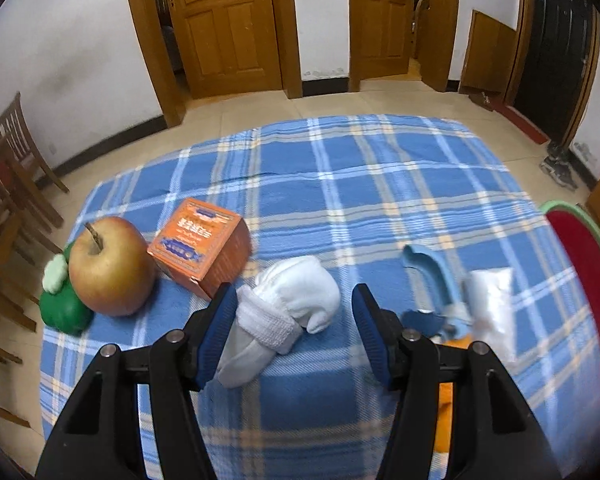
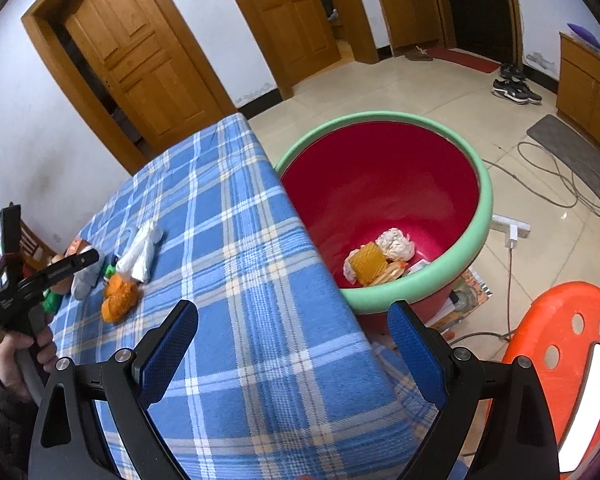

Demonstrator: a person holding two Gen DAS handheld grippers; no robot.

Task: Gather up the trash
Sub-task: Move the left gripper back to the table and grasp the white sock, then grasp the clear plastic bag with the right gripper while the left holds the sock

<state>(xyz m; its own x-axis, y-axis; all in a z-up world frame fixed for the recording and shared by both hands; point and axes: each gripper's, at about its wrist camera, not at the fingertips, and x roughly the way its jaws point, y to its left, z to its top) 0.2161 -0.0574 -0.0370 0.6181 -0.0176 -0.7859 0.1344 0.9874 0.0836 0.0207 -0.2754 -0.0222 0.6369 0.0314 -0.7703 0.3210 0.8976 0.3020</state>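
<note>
My left gripper [image 1: 294, 292] is open over the blue plaid table [image 1: 340, 184], its pads on either side of a rolled white sock [image 1: 288, 308]. The left pad is close to the sock, the right pad well clear of it. To the right lie a blue plastic tool [image 1: 432, 276], a clear plastic bag [image 1: 492, 304] and an orange crumpled piece [image 2: 118, 296]. My right gripper [image 2: 293, 308] hangs open and empty above the table's edge. Beside the table stands the red bin [image 2: 486, 200] with a green rim, holding crumpled paper [image 2: 396, 244] and yellow scraps [image 2: 368, 264].
An apple [image 1: 110, 266], an orange box [image 1: 202, 246] and a green toy [image 1: 62, 304] sit left of the sock. Wooden chairs [image 1: 16, 184] stand beyond the table's left side. An orange stool [image 2: 560, 344] carrying a phone [image 2: 592, 400] is at the right, with a cable [image 2: 548, 168] on the floor.
</note>
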